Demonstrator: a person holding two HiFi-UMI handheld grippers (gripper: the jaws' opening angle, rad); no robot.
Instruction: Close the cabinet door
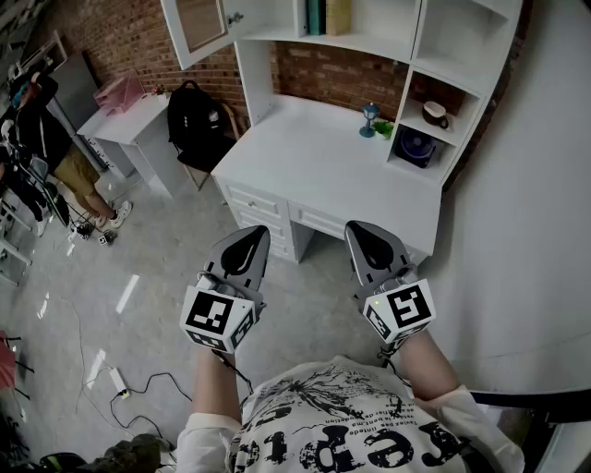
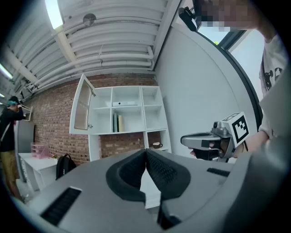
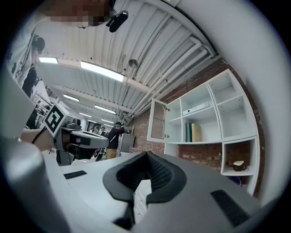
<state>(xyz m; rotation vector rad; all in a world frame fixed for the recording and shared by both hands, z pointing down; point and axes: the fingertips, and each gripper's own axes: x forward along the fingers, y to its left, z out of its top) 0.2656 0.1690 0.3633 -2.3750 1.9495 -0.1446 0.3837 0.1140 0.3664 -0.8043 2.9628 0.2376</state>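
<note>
The white cabinet door (image 1: pixel 199 28) with a glass pane stands swung open at the top left of the desk hutch (image 1: pixel 369 37). It also shows in the left gripper view as the door (image 2: pixel 82 107) and in the right gripper view as the door (image 3: pixel 158 120). My left gripper (image 1: pixel 251 236) and right gripper (image 1: pixel 362 231) hover side by side in front of the white desk (image 1: pixel 314 166), well short of the door. Both point roughly level toward the hutch. The left gripper (image 2: pixel 146 151) and the right gripper (image 3: pixel 146 154) each have their jaws shut with nothing between them.
Books (image 1: pixel 328 14) stand on the hutch shelf, and a cup (image 1: pixel 434 114) sits in a right cubby. A black backpack (image 1: pixel 194 115) leans by a small side table (image 1: pixel 129 115). A person (image 1: pixel 42 139) stands at far left. Cables (image 1: pixel 120 388) lie on the floor; a white wall (image 1: pixel 536 185) is at the right.
</note>
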